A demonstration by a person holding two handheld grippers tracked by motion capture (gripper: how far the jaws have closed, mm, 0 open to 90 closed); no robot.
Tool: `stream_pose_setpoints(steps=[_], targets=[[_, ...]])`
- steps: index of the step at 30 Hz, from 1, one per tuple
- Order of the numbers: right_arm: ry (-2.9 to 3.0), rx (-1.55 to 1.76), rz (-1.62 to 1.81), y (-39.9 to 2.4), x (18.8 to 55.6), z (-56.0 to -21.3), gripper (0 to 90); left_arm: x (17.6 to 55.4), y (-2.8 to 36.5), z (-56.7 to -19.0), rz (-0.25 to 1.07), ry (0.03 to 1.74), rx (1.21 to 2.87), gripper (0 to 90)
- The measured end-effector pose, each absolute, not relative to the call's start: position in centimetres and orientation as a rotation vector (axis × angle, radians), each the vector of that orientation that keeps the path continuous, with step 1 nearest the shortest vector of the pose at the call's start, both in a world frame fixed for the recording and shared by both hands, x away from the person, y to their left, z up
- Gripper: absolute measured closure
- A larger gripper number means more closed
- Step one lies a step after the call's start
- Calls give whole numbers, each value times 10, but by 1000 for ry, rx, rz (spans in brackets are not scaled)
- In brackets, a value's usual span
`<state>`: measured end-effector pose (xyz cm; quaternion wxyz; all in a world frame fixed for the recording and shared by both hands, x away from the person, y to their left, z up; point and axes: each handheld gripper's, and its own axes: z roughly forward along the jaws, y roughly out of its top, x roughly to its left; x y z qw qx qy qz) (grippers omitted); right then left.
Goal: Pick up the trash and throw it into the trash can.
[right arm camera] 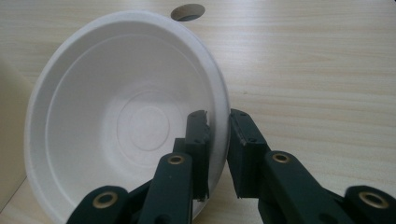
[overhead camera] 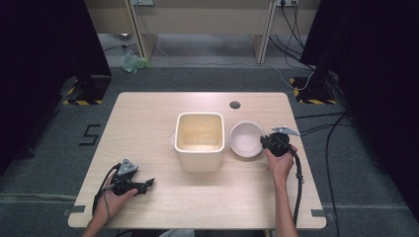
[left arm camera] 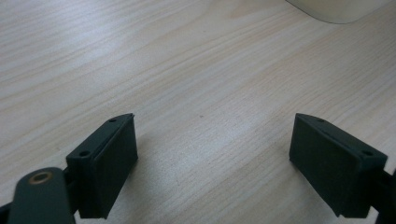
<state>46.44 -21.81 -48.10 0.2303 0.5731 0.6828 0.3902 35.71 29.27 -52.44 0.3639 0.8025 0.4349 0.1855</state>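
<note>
A white round bowl (overhead camera: 245, 139) (right arm camera: 126, 121) stands empty to the right of a cream square tub (overhead camera: 199, 139). My right gripper (overhead camera: 269, 141) (right arm camera: 218, 154) is shut on the bowl's right rim, one jaw inside and one outside. The bowl looks tilted in the right gripper view. My left gripper (overhead camera: 149, 184) (left arm camera: 212, 158) rests low over bare wood at the table's front left. Its jaws stand wide apart with nothing between them. A corner of the tub (left arm camera: 336, 9) shows at the top of the left gripper view.
The tub holds a pale yellowish grainy filling (overhead camera: 199, 132). A round cable hole (overhead camera: 235, 104) (right arm camera: 187, 11) lies in the wooden table (overhead camera: 148, 118) behind the bowl. Black stands and cables flank the table on the floor.
</note>
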Motion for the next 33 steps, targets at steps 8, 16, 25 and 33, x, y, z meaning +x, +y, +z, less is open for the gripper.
stream_pose_setpoints(steps=[8,16,25,33], targets=[[1896,1533,1127,-219,455,-472,834,357,293,-524,477,1119,2065,142],[1889,1503,1145,-221,449,-467,840,357,293,-524,477,1119,2065,141],[1869,1473,1157,-231,437,-463,845,357,293,-524,478,1119,2065,141],[1843,1443,1180,-236,427,-453,846,357,293,-524,478,1119,2065,141]])
